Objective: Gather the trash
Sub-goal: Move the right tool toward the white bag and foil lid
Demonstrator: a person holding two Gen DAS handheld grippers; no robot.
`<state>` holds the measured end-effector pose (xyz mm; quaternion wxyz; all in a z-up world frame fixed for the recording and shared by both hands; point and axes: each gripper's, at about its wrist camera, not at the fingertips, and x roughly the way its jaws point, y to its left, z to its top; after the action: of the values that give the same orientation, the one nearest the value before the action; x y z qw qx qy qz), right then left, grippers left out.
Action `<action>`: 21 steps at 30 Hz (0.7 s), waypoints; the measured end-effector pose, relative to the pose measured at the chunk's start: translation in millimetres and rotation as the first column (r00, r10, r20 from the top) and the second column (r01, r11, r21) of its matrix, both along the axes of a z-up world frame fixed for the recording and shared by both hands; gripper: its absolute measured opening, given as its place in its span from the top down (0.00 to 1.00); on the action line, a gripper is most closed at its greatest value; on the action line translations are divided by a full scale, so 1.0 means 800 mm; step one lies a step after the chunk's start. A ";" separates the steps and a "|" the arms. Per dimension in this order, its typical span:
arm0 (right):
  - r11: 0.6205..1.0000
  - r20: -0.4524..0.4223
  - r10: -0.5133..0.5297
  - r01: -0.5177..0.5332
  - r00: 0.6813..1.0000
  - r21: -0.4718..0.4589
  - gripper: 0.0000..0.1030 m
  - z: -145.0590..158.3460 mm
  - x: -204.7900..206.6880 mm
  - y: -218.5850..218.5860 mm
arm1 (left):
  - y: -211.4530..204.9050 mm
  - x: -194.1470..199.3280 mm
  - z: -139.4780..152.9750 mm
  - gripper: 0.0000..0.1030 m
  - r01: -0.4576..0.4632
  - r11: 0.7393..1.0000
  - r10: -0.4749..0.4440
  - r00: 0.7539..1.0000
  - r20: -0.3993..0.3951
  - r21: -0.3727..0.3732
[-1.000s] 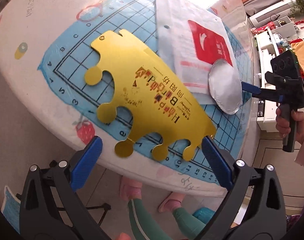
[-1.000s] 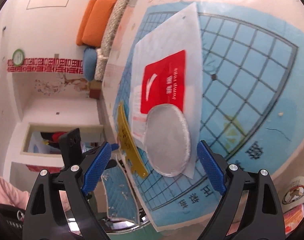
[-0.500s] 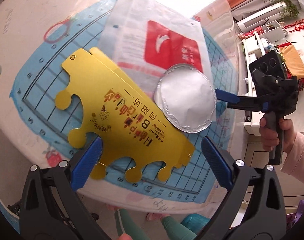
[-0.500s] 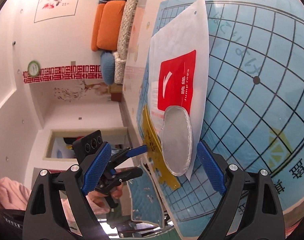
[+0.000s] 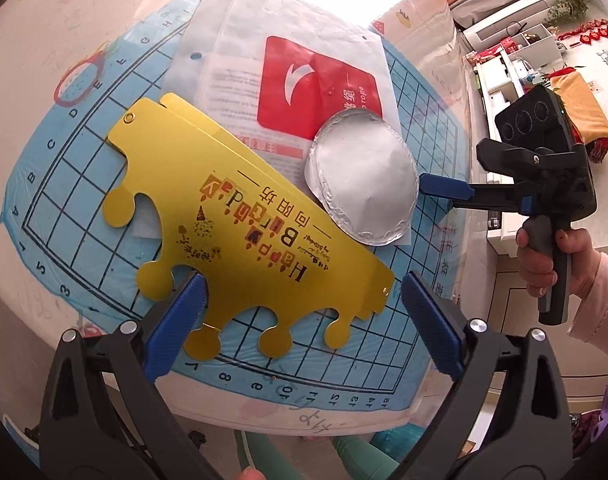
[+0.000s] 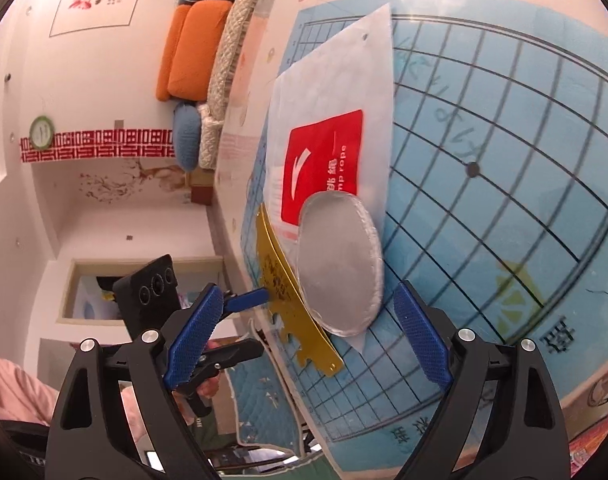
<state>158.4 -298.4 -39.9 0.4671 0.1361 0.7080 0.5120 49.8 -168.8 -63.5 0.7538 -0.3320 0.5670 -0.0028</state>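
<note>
1. Trash lies in a loose overlapping pile on the blue grid mat (image 5: 84, 216) that covers the round desk (image 5: 32, 32): a gold crown-shaped birthday card (image 5: 240, 236), a white plastic pouch with a red label (image 5: 304, 76), and a round crinkled silver foil lid (image 5: 363, 184)
2. Left tool (image 5: 304, 304) is spread wide and holds nothing; its two blue fingers straddle the scalloped lower edge of the gold crown, the left finger (image 5: 180, 320) overlapping that edge in the picture, though I cannot tell whether it touches
3. Gold crown runs its long axis on a diagonal, from the upper left of the left wrist view down to the lower right, so it lies directly ahead of the left tool and its near edge sits crosswise between the fingers
4. Right tool (image 6: 304, 332) is also apart and empty; it comes in low from the side of the desk, and the silver foil lid (image 6: 339, 264) lies straight ahead between its fingers, resting on a corner of the white pouch (image 6: 335, 92)
5. From the left wrist view, the right tool's tip (image 5: 443, 188) is just beside the foil lid's rim, held by a hand (image 5: 543, 252) in a pink sleeve
6. Judging by reach, the left hand is nearer the crown and the right hand nearer the lid; the thin flat edges may need a low, sliding approach to catch
</note>
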 end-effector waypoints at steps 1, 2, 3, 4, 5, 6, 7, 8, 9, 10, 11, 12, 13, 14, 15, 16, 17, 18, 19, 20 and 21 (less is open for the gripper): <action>1.000 0.005 -0.001 0.001 1.000 0.000 0.15 0.000 -0.002 0.005 | 0.000 0.002 0.000 0.08 0.001 1.000 -0.001 1.000 0.000 -0.001; 1.000 -0.002 -0.002 0.002 1.000 0.004 0.15 0.000 -0.004 0.010 | 0.001 0.005 0.000 0.08 0.003 1.000 -0.003 1.000 0.001 -0.002; 1.000 -0.010 -0.003 0.003 1.000 0.008 0.15 -0.001 -0.007 0.016 | 0.002 0.009 -0.001 0.08 0.004 1.000 -0.004 1.000 0.000 -0.003; 1.000 -0.008 -0.002 0.002 1.000 0.009 0.15 -0.002 -0.010 0.021 | 0.002 0.011 -0.001 0.08 0.009 1.000 -0.009 1.000 -0.002 0.001; 1.000 -0.009 0.004 -0.004 1.000 0.010 0.15 -0.002 -0.014 0.026 | 0.001 0.013 0.000 0.08 0.017 1.000 -0.017 1.000 -0.003 0.007; 1.000 -0.013 0.014 -0.014 1.000 0.009 0.15 -0.003 -0.017 0.032 | 0.000 0.014 0.000 0.07 0.023 1.000 -0.023 1.000 -0.002 0.006; 1.000 -0.010 0.028 -0.028 1.000 0.005 0.15 -0.002 -0.021 0.039 | -0.001 0.016 0.000 0.07 0.028 1.000 -0.028 1.000 -0.003 0.009; 0.999 -0.014 0.039 -0.039 0.999 0.003 0.15 -0.002 -0.023 0.044 | -0.001 0.015 0.001 0.07 0.028 1.000 -0.028 1.000 -0.003 0.007; 0.999 -0.022 0.045 -0.045 0.999 0.003 0.15 -0.004 -0.025 0.046 | -0.001 0.016 0.000 0.07 0.025 1.000 -0.025 1.000 -0.004 -0.001; 0.999 -0.031 0.043 -0.043 0.999 0.001 0.15 -0.005 -0.025 0.049 | 0.001 0.017 0.000 0.07 0.018 1.000 -0.018 1.000 -0.008 -0.012; 0.999 -0.028 0.048 -0.048 0.998 -0.005 0.15 -0.004 -0.025 0.051 | 0.003 0.017 0.000 0.07 0.007 1.000 -0.007 1.000 -0.010 -0.021; 0.998 -0.012 0.057 -0.057 0.998 -0.015 0.15 -0.002 -0.024 0.052 | 0.006 0.016 -0.001 0.07 -0.007 1.000 0.006 1.000 -0.012 -0.027; 0.997 0.017 0.070 -0.070 0.997 -0.030 0.15 0.002 -0.020 0.052 | 0.008 0.014 -0.001 0.07 -0.019 0.999 0.019 1.000 -0.014 -0.031; 0.996 0.040 0.081 -0.080 0.996 -0.038 0.15 0.006 -0.015 0.051 | 0.011 0.013 -0.001 0.07 -0.033 0.999 0.033 0.999 -0.016 -0.028; 0.995 0.072 0.092 -0.088 0.993 -0.054 0.15 0.012 -0.007 0.051 | 0.013 0.011 -0.001 0.07 -0.043 0.999 0.043 0.999 -0.018 -0.028; 0.993 0.110 0.097 -0.089 0.989 -0.077 0.15 0.017 0.001 0.052 | 0.016 0.010 0.000 0.07 -0.054 0.998 0.054 0.998 -0.020 -0.027; 0.991 0.145 0.101 -0.087 0.984 -0.097 0.15 0.020 0.010 0.049 | 0.018 0.009 0.000 0.07 -0.066 0.998 0.065 0.998 -0.021 -0.022; 0.991 0.175 0.100 -0.082 0.979 -0.110 0.15 0.024 0.024 0.049 | 0.020 0.010 -0.001 0.07 -0.076 0.997 0.075 0.997 -0.026 -0.019; 0.990 0.205 0.098 -0.073 0.974 -0.124 0.15 0.028 0.034 0.050 | 0.022 0.008 -0.002 0.07 -0.088 0.996 0.087 0.996 -0.024 -0.019; 0.988 0.237 0.101 -0.071 0.966 -0.134 0.15 0.030 0.042 0.052 | 0.024 0.007 -0.002 0.07 -0.103 0.995 0.103 0.994 -0.027 -0.001; 0.987 0.272 0.112 -0.074 0.956 -0.144 0.15 0.032 0.051 0.057 | 0.026 0.007 -0.002 0.07 -0.108 0.994 0.108 0.994 -0.029 0.006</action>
<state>199.1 -253.1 -14.0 0.5457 -0.0024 0.6729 0.4994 55.5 -147.8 -65.2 0.7453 -0.3607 0.5590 0.0442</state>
